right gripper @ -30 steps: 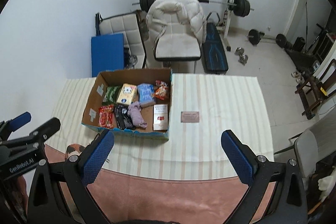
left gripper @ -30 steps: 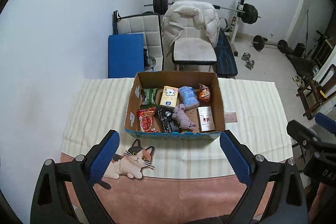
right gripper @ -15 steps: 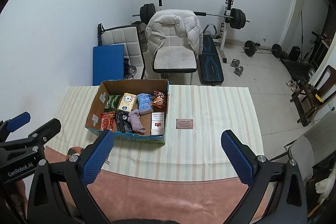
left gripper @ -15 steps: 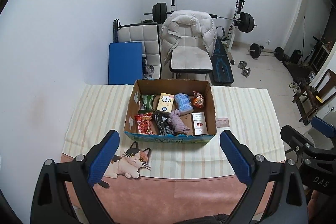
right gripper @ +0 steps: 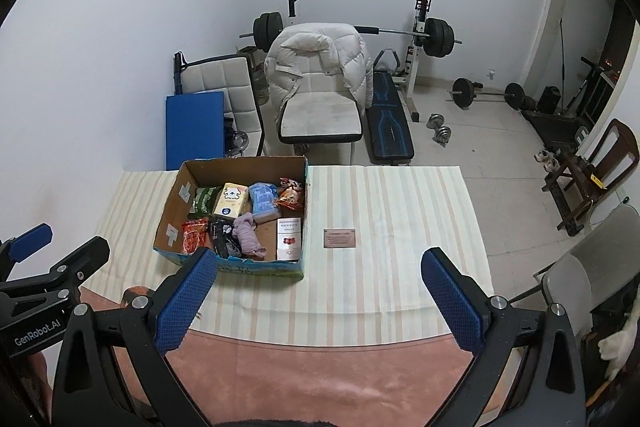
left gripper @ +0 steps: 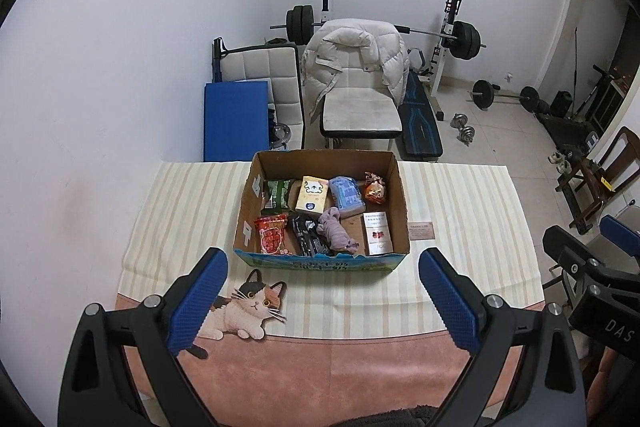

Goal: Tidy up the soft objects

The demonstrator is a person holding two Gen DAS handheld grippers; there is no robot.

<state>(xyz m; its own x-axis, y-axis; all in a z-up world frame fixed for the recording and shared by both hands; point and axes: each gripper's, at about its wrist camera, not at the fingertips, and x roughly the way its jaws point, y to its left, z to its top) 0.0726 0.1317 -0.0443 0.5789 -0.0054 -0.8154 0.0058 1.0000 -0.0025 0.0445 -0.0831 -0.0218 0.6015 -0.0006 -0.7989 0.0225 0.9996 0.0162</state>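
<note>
An open cardboard box point(left gripper: 402, 195) point(right gripper: 168, 203) stands on the striped tablecloth point(left gripper: 180, 211). Inside lie a crumpled mauve cloth point(left gripper: 335, 234) point(right gripper: 248, 235), a red snack packet point(left gripper: 273, 235), a black packet point(left gripper: 306, 234), a green packet point(left gripper: 278, 193), a yellow tissue pack point(left gripper: 313, 193), a blue tissue pack point(left gripper: 346, 193), an orange packet point(left gripper: 374, 189) and a white-and-red box point(left gripper: 377, 232). My left gripper point(left gripper: 322, 303) is open and empty, high above the table's near edge. My right gripper point(right gripper: 318, 301) is open and empty, to the right of the box.
A small brown card point(left gripper: 421, 230) point(right gripper: 339, 238) lies on the cloth right of the box. A cat-shaped mat point(left gripper: 244, 307) lies at the near left. Beyond the table stand a white chair with a jacket point(left gripper: 356, 83), a blue pad point(left gripper: 235, 119) and a weight bench point(left gripper: 420, 123).
Both grippers have pulled back and up from the table, so the box looks smaller and farther. Both stay open.
</note>
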